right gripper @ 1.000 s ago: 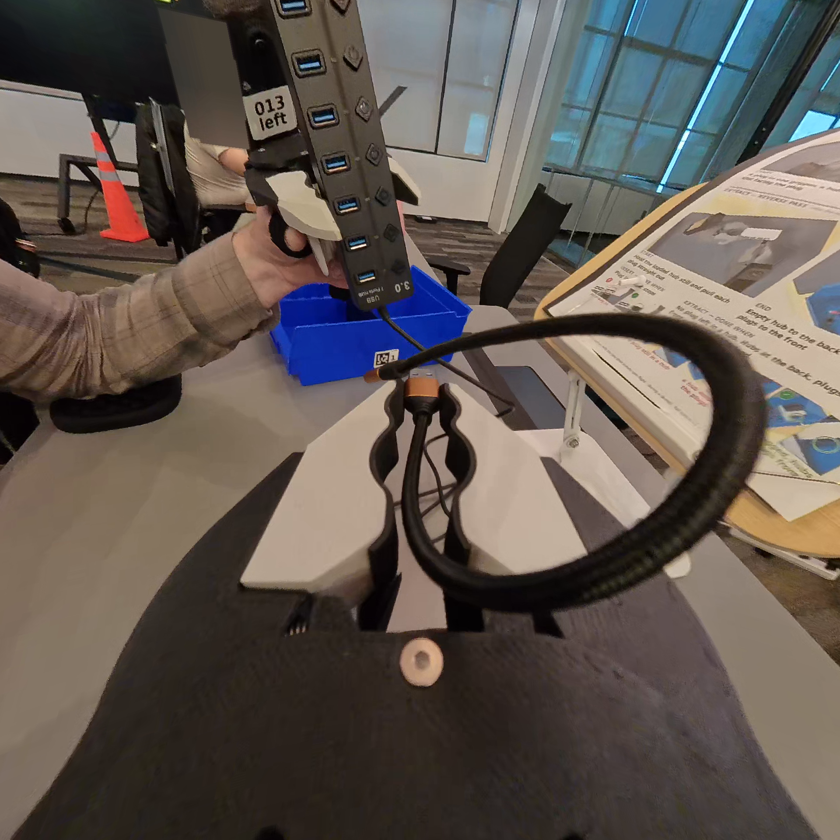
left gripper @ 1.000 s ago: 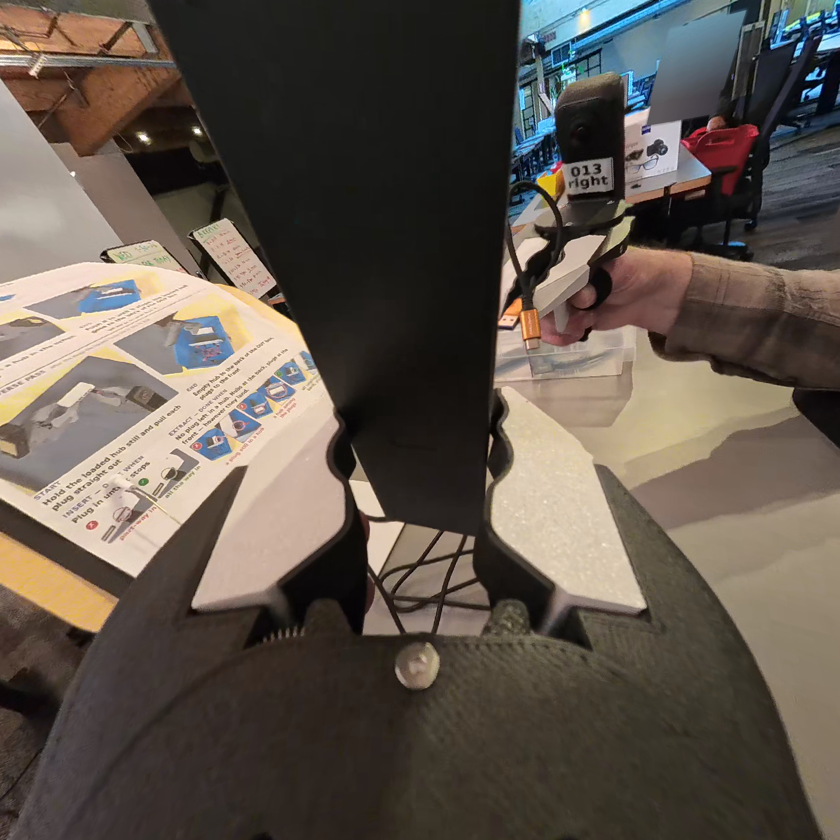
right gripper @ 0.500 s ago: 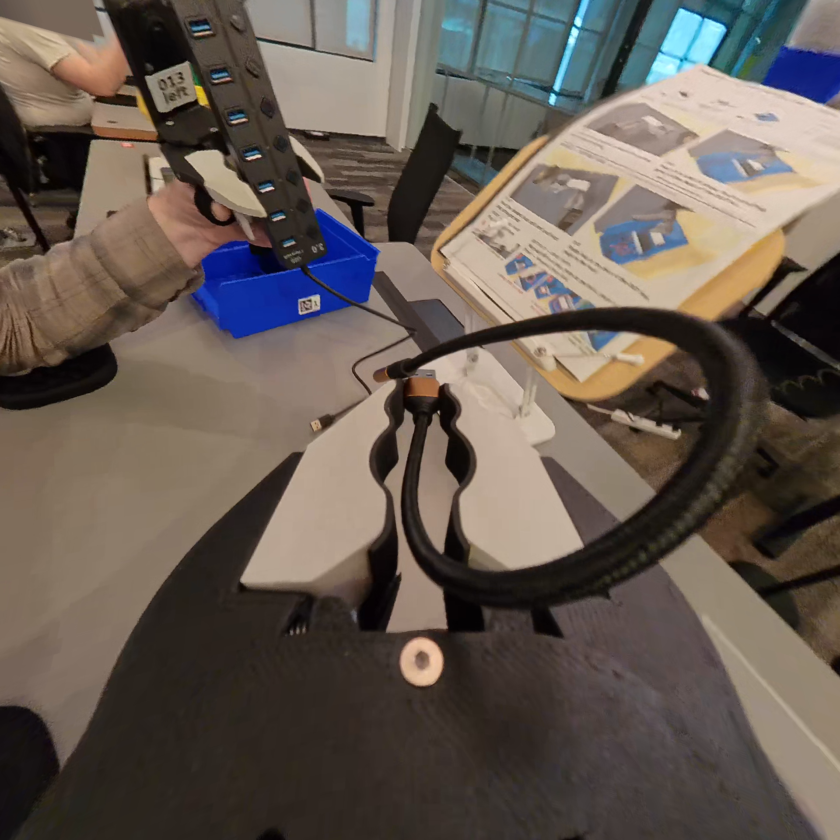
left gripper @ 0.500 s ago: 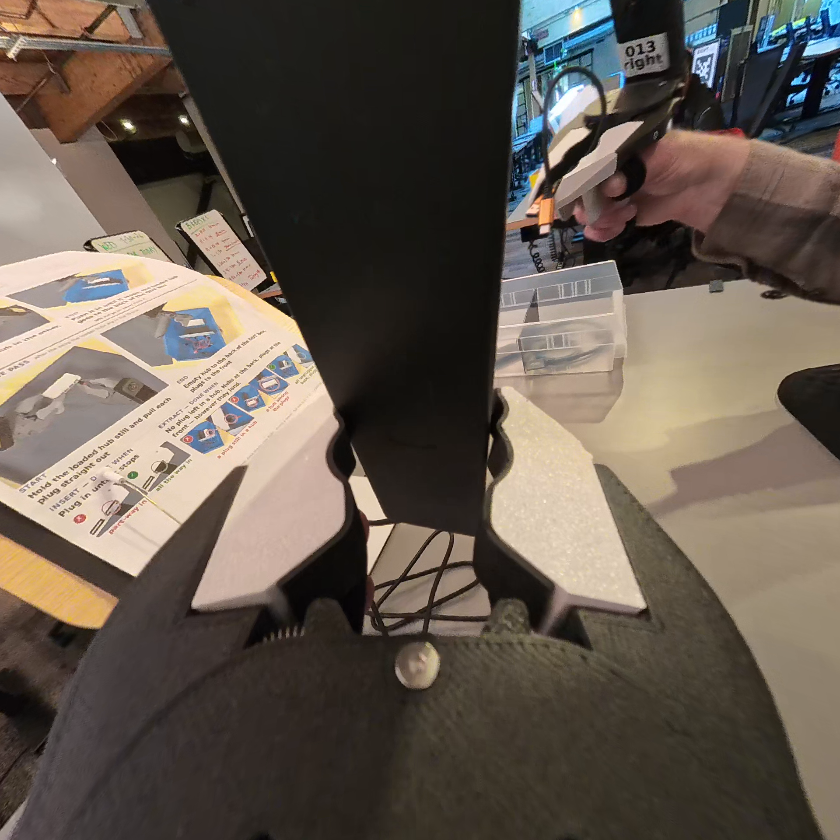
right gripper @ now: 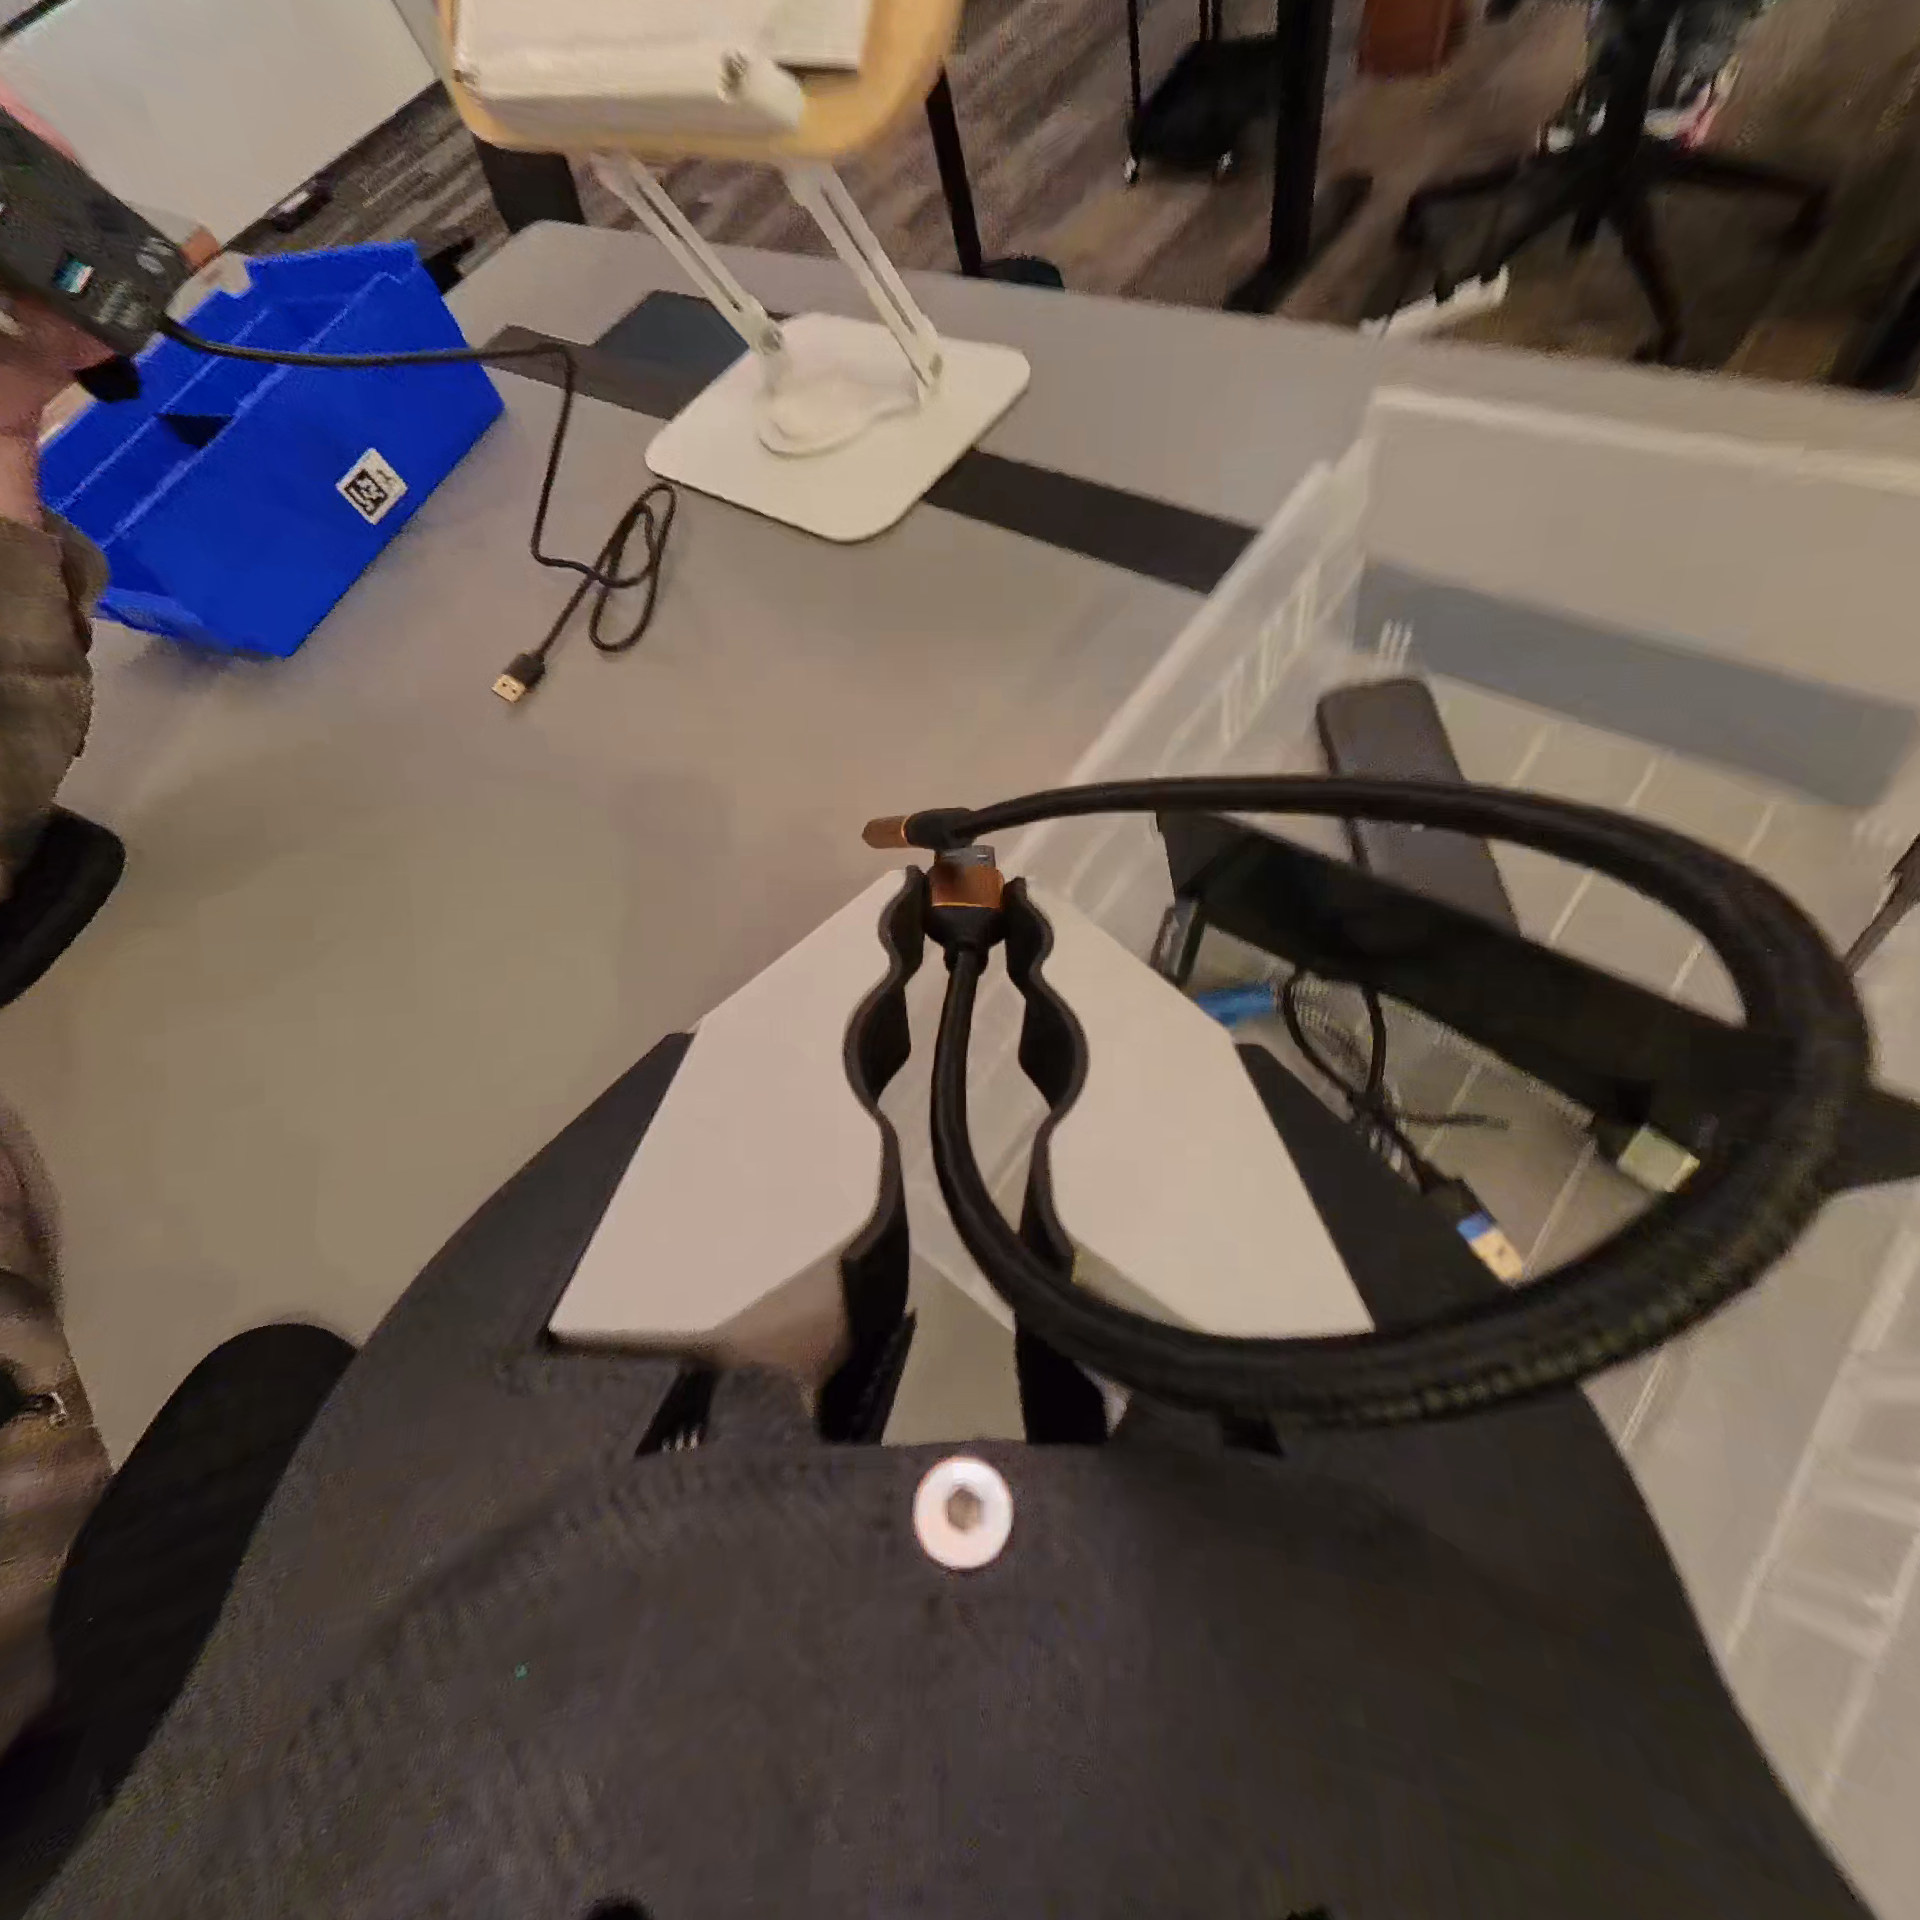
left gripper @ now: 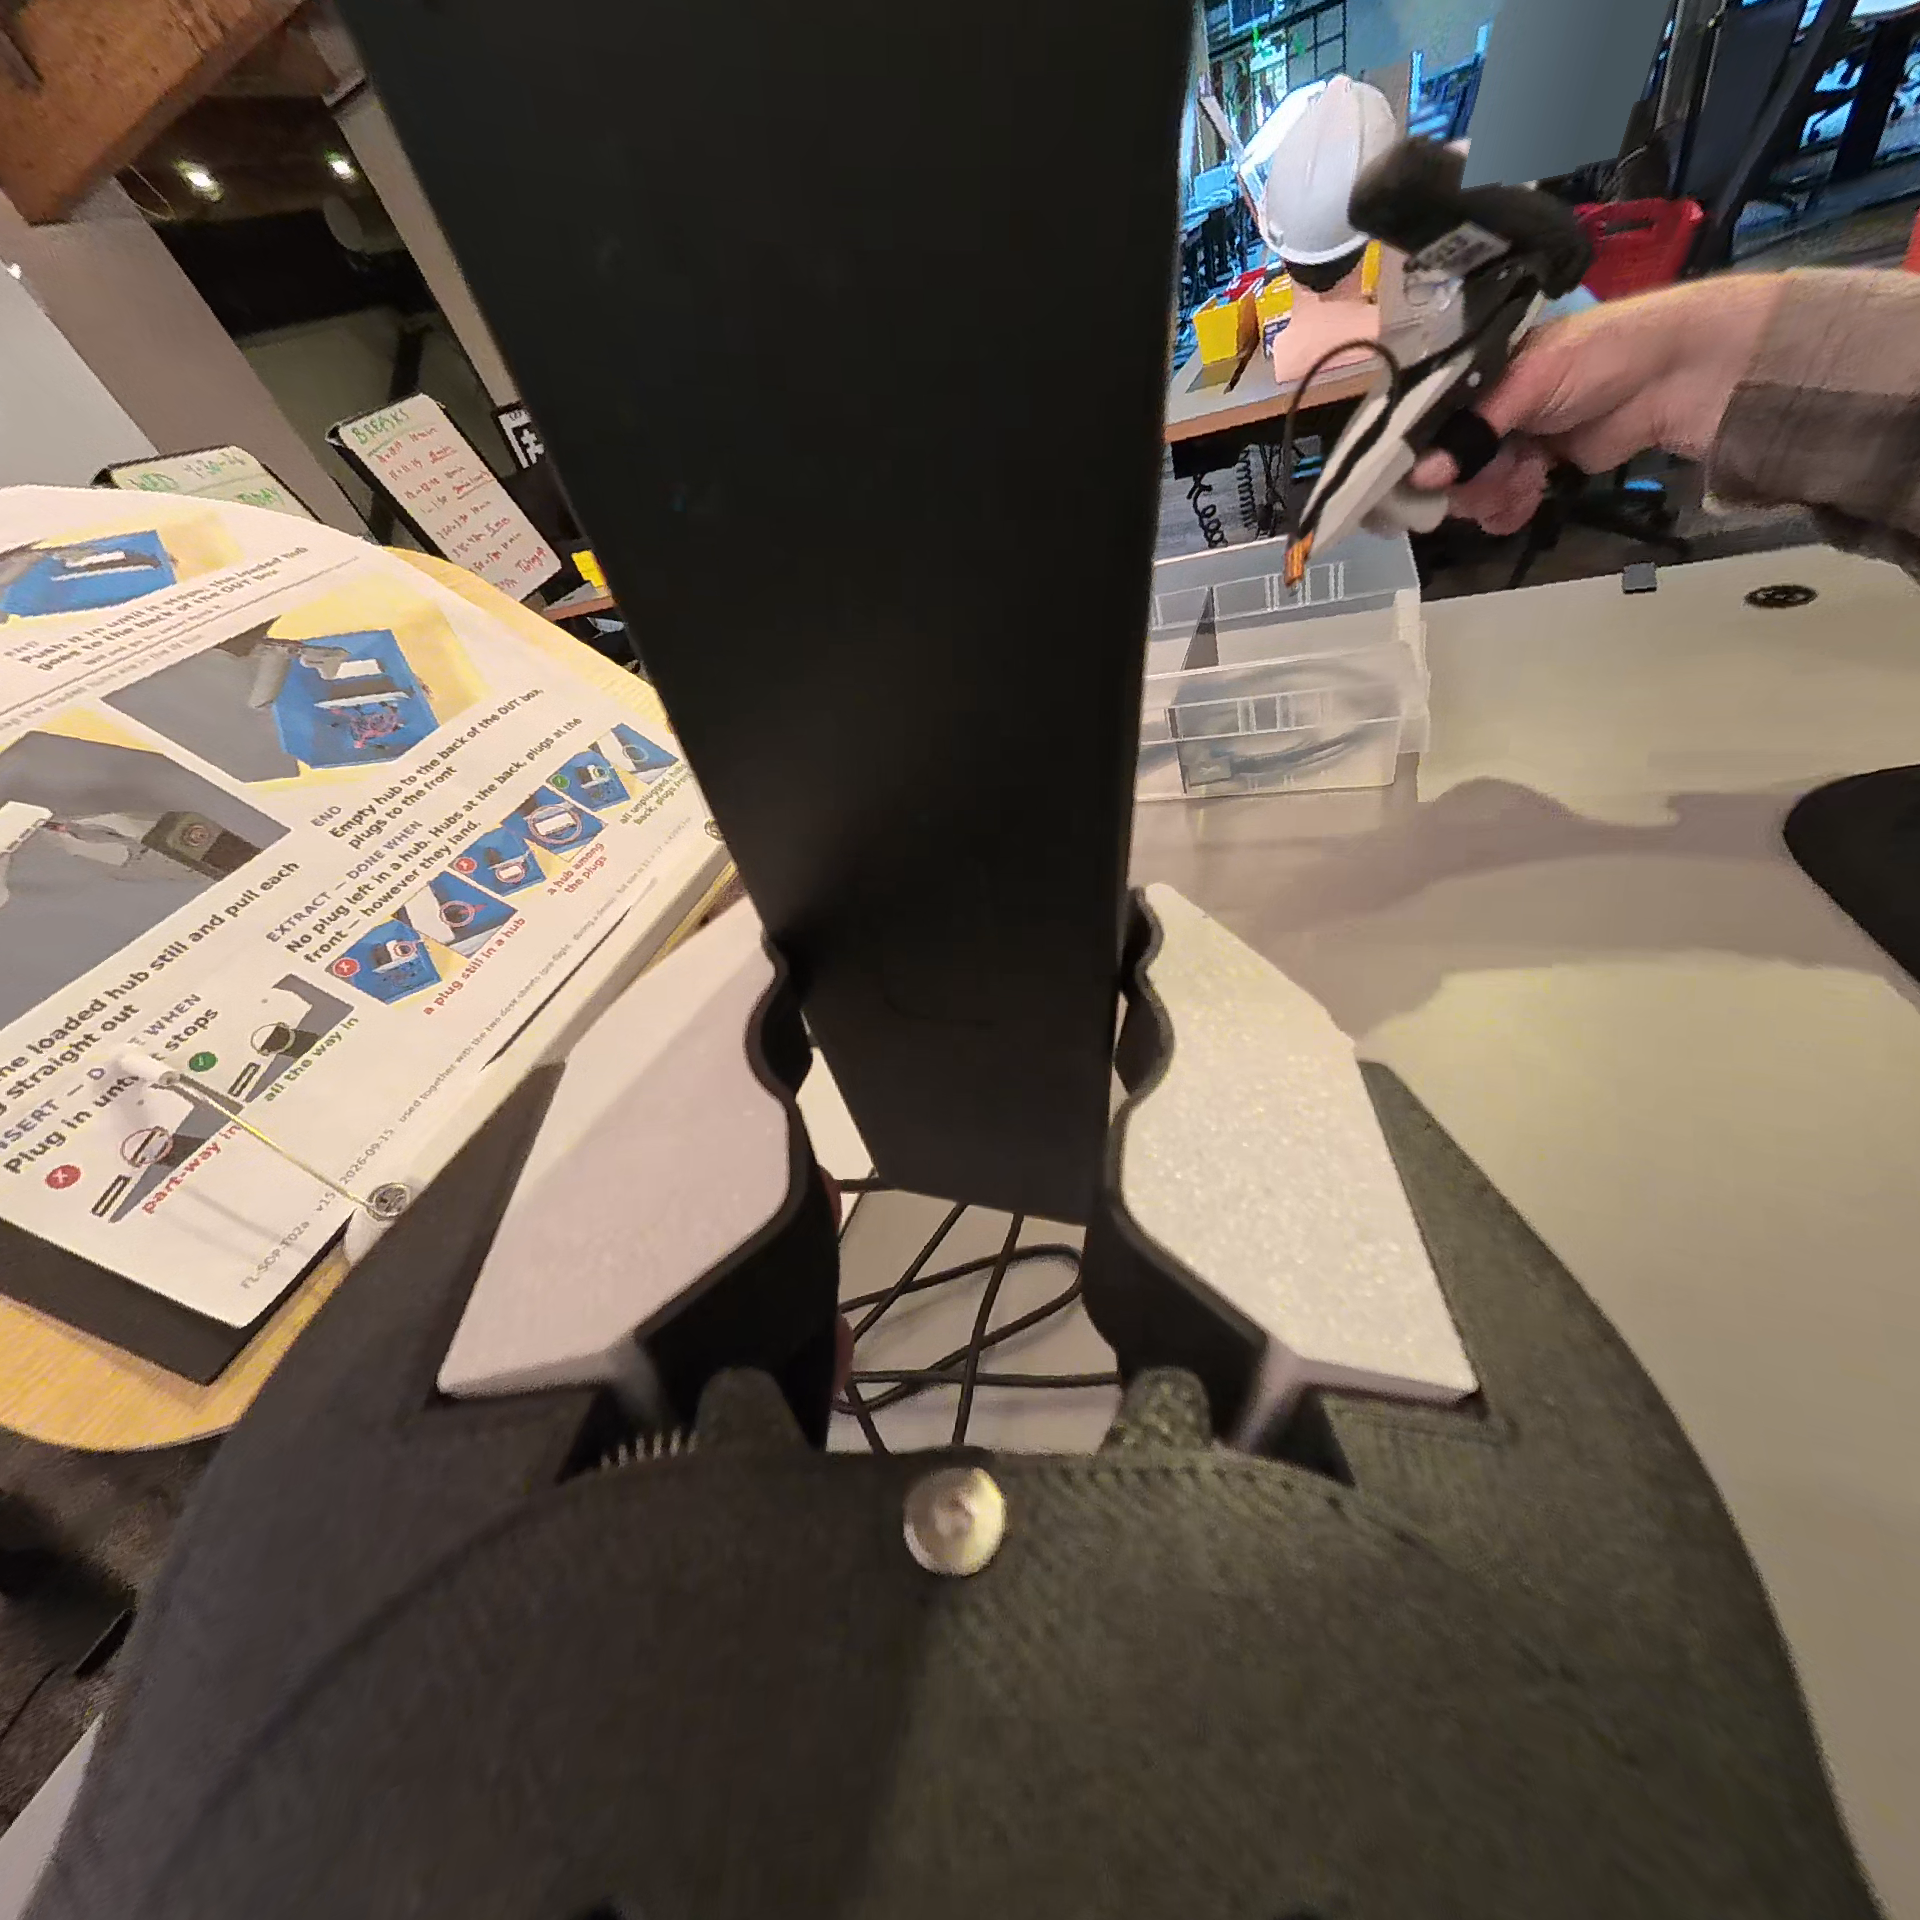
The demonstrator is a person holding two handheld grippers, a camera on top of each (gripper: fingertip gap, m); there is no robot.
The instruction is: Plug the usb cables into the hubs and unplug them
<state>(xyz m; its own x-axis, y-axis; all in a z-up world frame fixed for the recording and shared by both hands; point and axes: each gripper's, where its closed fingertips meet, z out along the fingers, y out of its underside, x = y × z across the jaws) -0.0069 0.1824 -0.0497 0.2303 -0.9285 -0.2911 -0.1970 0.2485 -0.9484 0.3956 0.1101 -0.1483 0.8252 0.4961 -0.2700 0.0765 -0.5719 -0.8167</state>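
My left hand-held gripper (left gripper: 951, 1039) is clamped on the black hub (left gripper: 831, 520), which stands upright between the jaws and fills the middle of the left wrist view; I see only its plain back face there. In the right wrist view the hub's lower end (right gripper: 73, 270) shows at the far left, above the blue bin (right gripper: 270, 468), and its thin black lead (right gripper: 561, 488) trails down onto the grey bench (right gripper: 520, 883), ending in a loose plug lying flat.

My right hand-held gripper (right gripper: 966, 894) is closed on the orange-collared plug of the braided usb cable (right gripper: 1558, 1330) — the cable loops round to the right and its other plug pokes out just above the fingertips. That gripper sits over the near edge of the clear plastic bin (right gripper: 1299, 582), well apart from the hub. Inside the bin I can make out dark hubs and cables, somewhat blurred. The instruction board on its white stand (right gripper: 842, 426) is at the far side of the bench.
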